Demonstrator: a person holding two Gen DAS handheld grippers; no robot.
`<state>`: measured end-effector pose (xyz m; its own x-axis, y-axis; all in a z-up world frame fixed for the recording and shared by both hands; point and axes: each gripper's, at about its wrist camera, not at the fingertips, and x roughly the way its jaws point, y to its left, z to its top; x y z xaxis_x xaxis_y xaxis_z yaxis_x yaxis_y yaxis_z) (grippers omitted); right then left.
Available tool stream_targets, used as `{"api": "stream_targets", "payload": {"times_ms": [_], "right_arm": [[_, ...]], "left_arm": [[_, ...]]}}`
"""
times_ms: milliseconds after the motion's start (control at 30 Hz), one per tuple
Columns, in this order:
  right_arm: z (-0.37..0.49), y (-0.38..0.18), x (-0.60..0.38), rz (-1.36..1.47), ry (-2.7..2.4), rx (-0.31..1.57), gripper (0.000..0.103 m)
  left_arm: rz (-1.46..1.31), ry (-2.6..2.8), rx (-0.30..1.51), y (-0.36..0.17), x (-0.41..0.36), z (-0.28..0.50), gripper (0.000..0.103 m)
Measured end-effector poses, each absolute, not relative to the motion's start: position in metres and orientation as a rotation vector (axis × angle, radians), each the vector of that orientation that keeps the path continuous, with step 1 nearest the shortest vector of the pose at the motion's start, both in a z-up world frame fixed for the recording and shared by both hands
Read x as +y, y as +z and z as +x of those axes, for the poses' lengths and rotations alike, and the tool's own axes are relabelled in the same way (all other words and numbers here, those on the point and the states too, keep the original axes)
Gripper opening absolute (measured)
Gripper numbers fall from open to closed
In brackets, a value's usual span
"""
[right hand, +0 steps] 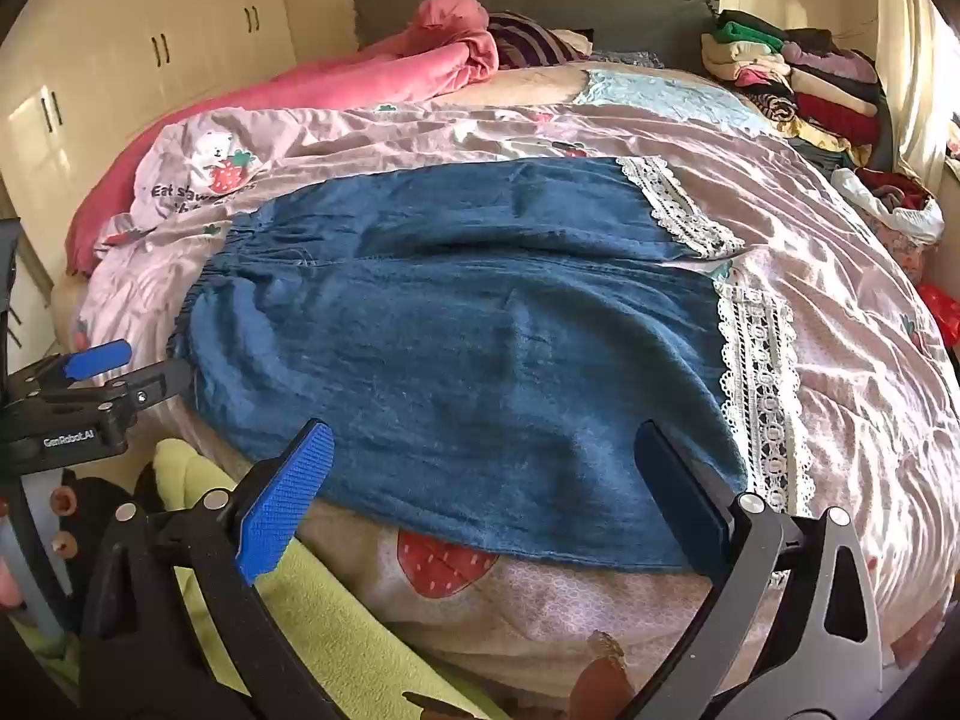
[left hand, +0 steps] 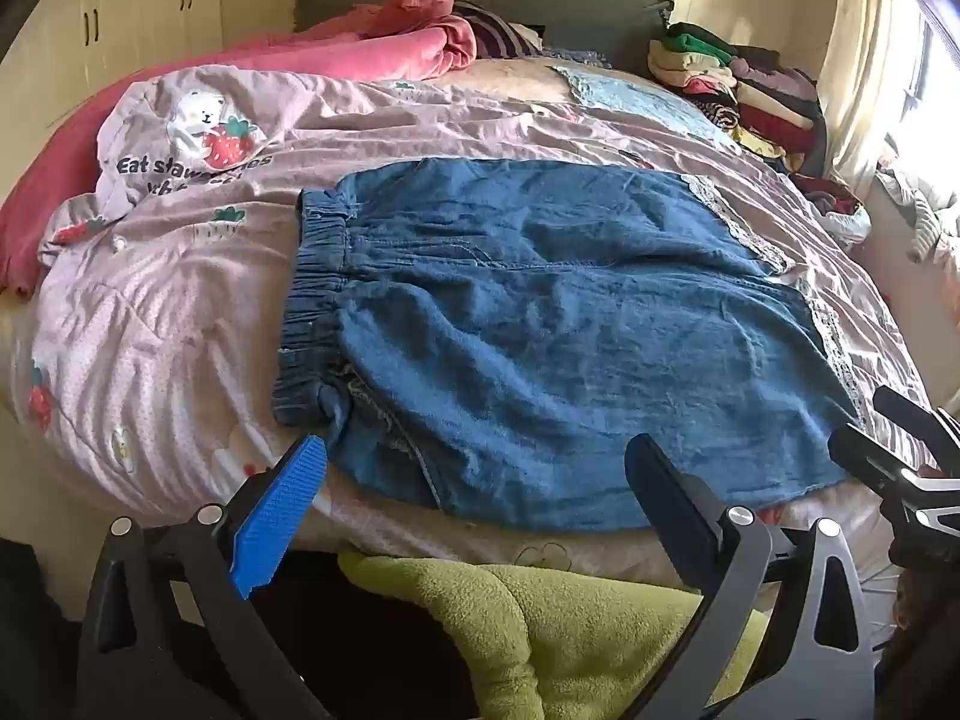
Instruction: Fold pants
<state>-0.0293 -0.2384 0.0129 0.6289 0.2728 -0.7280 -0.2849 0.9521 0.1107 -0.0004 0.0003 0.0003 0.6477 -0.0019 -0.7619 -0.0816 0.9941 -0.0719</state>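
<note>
Pants [left hand: 540,324], blue denim w/ white lace trim [right hand: 759,384] at the leg ends, lie spread flat on the pink strawberry-print quilt [left hand: 180,312] covering the bed. Elastic waistband [left hand: 315,300] sits toward the left side of the bed, legs run to the right; near edge of the fabric reaches almost to the front edge of the mattress.

Left gripper [left hand: 474,492] hovers over the near edge of the pants close to the waistband end, jaws wide apart, nothing between them, not touching the cloth as far as the left wrist view shows. Right gripper [right hand: 480,480] hovers over the near edge further right, near the lace hem; jaws also spread wide, empty. In the right wrist view the left gripper [right hand: 129,369] shows at far left, beside the waistband corner. In the left wrist view the right gripper's black body shows at the right edge, near the lace end.

Green fleece cloth [left hand: 540,618] hangs below the bed's front edge, between the grippers and the mattress. Pink blanket [left hand: 372,48] bunched at the head of the bed, stack of folded clothes [left hand: 738,84] at the far right corner, cream wardrobe doors [right hand: 138,48] at left.
</note>
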Motion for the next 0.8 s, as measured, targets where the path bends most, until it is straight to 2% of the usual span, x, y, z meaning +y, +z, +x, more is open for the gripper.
{"api": "stream_targets", "payload": {"times_ms": [800], "right_arm": [[-0.0314, 0.0192, -0.231, -0.03, 0.322, 0.822, 0.095]], "left_arm": [[-0.095, 0.042, 0.866, 0.0068, -0.0013, -0.0035, 0.099]]}}
